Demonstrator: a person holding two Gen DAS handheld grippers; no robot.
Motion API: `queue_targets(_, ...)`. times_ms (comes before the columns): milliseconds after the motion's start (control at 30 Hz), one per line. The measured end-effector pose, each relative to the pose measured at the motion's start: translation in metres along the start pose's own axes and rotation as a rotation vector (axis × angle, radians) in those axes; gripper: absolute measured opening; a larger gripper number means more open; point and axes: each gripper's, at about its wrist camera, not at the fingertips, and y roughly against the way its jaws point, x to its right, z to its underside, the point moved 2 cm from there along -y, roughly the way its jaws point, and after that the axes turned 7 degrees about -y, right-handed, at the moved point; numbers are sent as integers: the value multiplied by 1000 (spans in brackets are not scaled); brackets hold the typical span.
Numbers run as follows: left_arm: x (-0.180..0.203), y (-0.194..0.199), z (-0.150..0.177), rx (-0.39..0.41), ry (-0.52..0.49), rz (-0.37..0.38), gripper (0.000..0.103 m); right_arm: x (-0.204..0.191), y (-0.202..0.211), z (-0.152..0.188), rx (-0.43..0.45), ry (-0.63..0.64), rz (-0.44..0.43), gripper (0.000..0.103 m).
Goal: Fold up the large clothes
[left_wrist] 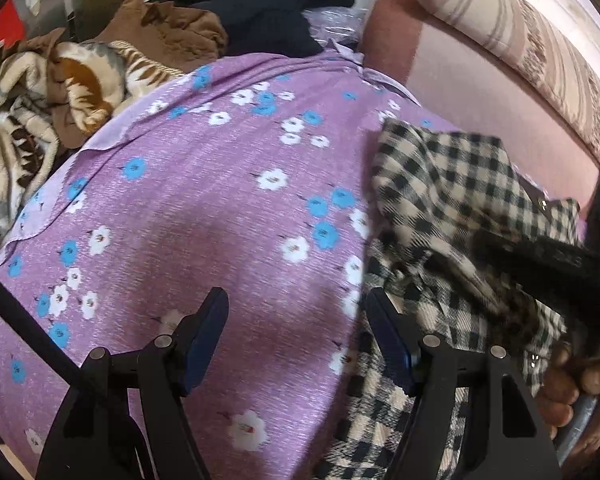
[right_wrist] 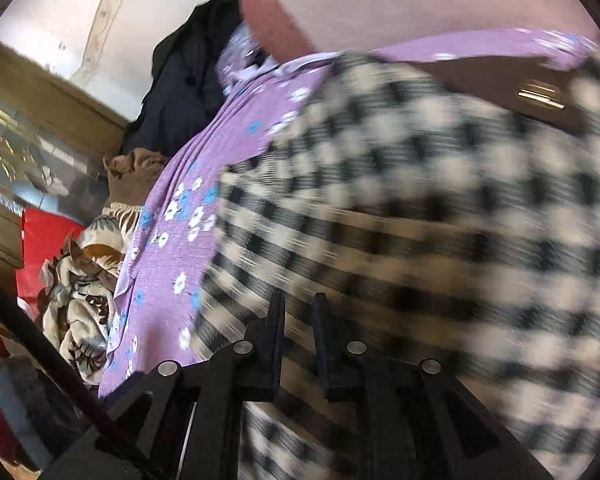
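Left claw (left_wrist: pixel 294 344) hangs wide open over the bed, its blue-padded fingers (left_wrist: pixel 204 340) well apart and holding nothing; the right finger's tip overlaps the near edge of the checked garment (left_wrist: pixel 452 208), though contact cannot be judged. Right claw (right_wrist: pixel 300 336) shows its two fingers drawn close with only a narrow gap between them, and checked cloth fills the view behind; motion blur hides whether fabric is pinched there, so its grip cannot be told. In the left wrist view that same claw appears as a dark blurred shape at the right edge, a hand (left_wrist: pixel 580 392) wrapped around its handle, with folds of the garment bunched around it.

A purple floral sheet (left_wrist: pixel 204 208) with blue and white blossoms covers the bed. To the far left lie a beige and brown patterned blanket (left_wrist: pixel 40 112) and a brown cloth (left_wrist: pixel 168 28); dark clothes (left_wrist: pixel 272 4) are heaped at the far side. A pink headboard (left_wrist: pixel 476 92) runs along the right with a striped bolster (left_wrist: pixel 512 36) above it. Something red (right_wrist: pixel 44 240) shows at the left in the right wrist view.

The checked garment, black and cream, lies crumpled on the right part of the sheet, to the right of the left claw and directly ahead of the right claw.
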Motion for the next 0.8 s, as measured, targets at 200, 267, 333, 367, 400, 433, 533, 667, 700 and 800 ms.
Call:
queue_targets(200, 10, 0, 4, 8, -35, 3, 70, 97, 71, 8, 88, -148, 30, 14)
queue_targets(267, 12, 1, 5, 12, -40, 10, 70, 134, 107, 10, 143, -208, 81, 14)
queue_targets(333, 15, 3, 6, 19, -51, 11, 70, 166, 138, 12, 186, -246, 134, 12)
queue_targets(367, 16, 3, 7, 23, -60, 7, 70, 181, 154, 13, 200, -266, 116, 9)
queue_targets(400, 18, 5, 9, 27, -67, 7, 70, 193, 167, 14, 215, -285, 138, 9)
queue_targets(433, 18, 5, 9, 31, -73, 7, 70, 209, 186, 16, 250, -299, 221, 17)
queue_targets(533, 22, 7, 15, 41, -94, 9, 70, 253, 228, 20, 294, -356, 218, 11)
queue_targets(667, 32, 10, 22, 50, -133, 16, 70, 314, 295, 26, 409, -454, 367, 16)
queue_targets(700, 35, 11, 24, 51, -144, 17, 70, 328, 308, 28, 433, -495, 363, 16)
queue_targets(800, 45, 12, 28, 60, -177, 22, 70, 368, 349, 36, 551, -634, 361, 24)
